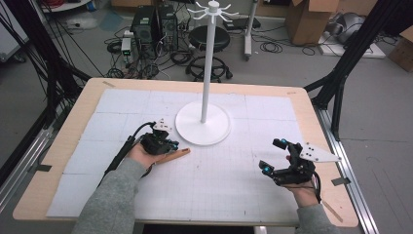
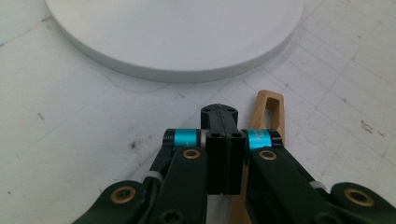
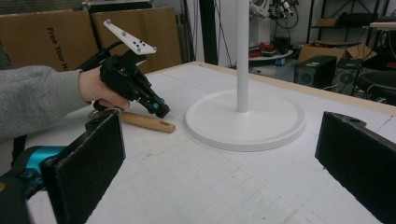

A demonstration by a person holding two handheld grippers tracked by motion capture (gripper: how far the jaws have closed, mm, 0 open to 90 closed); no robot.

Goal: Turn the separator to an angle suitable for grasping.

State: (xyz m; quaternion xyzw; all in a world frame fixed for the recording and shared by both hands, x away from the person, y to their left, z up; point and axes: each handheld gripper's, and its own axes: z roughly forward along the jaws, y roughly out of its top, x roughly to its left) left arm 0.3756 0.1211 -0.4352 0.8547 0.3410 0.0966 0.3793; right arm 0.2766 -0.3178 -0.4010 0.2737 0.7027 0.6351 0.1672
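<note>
A wooden handle point(image 1: 174, 155) lies flat on the white gridded mat, just left of the white stand's round base point(image 1: 192, 131). My left gripper point(image 1: 168, 145) is over the handle's near part with its jaws pressed together and nothing between them. In the left gripper view the handle point(image 2: 268, 114), with a slot at its far end, runs under and past the shut left gripper point(image 2: 219, 112) toward the base point(image 2: 177, 37). The right gripper view shows the handle point(image 3: 147, 122) below the left gripper point(image 3: 161, 111). My right gripper point(image 1: 272, 156) rests at the right with its jaws wide apart and empty.
The stand's tall white pole point(image 1: 208, 63) rises from the base and ends in a ring of hooks point(image 1: 213, 9). The mat point(image 1: 219, 185) covers most of the wooden table. Beyond the table are cardboard boxes, a stool, computer cases and cables on the floor.
</note>
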